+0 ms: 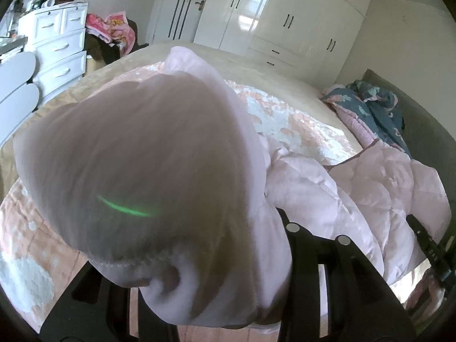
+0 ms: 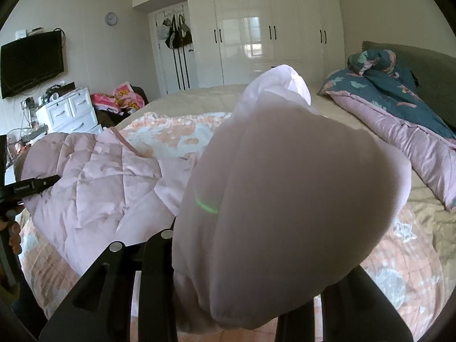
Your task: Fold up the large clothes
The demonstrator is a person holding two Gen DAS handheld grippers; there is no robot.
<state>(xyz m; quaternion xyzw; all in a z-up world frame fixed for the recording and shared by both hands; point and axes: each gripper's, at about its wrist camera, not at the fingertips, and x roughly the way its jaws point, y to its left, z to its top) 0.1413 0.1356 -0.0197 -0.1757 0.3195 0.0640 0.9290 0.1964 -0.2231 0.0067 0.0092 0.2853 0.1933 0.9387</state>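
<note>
A pale pink quilted padded jacket (image 1: 370, 188) lies on the bed and also shows in the right wrist view (image 2: 94, 176). My left gripper (image 1: 216, 279) is shut on a bunched sleeve end of the jacket (image 1: 136, 171), which fills the view and hides the fingertips. My right gripper (image 2: 245, 285) is shut on the other bunched part of the jacket (image 2: 285, 199), lifted above the bed. The left gripper's body (image 2: 25, 188) shows at the left edge of the right wrist view, and the right gripper's body (image 1: 430, 245) at the right edge of the left wrist view.
The bed carries a peach and white patterned cover (image 2: 399, 270). A teal and pink duvet (image 2: 399, 94) is heaped by the headboard. White drawers (image 1: 57, 45), a pile of pink clothes (image 1: 114, 28) and white wardrobes (image 2: 270, 28) stand beyond the bed.
</note>
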